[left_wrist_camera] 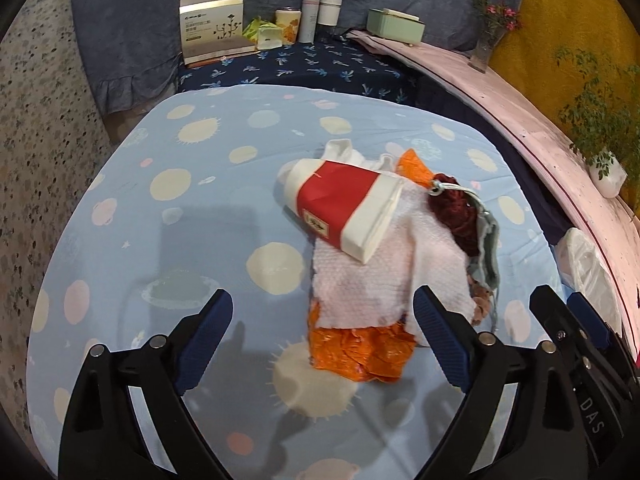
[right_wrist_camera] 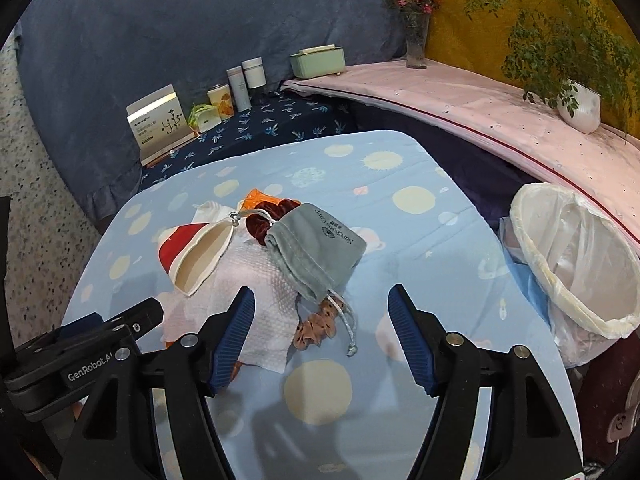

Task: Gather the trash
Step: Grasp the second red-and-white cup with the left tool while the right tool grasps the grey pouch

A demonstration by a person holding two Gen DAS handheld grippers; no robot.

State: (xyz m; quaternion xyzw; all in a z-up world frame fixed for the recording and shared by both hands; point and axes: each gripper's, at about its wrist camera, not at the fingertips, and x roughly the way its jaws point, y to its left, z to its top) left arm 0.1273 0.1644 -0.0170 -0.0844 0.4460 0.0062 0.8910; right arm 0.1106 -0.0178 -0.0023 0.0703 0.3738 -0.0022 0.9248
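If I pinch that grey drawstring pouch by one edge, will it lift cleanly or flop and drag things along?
The grey pouch looks like soft velvet, so it will probably sag from the pinch. Its drawstring trails loose and may swing. It lies on the white paper towel and against the dark red scrunchie, so these could shift.
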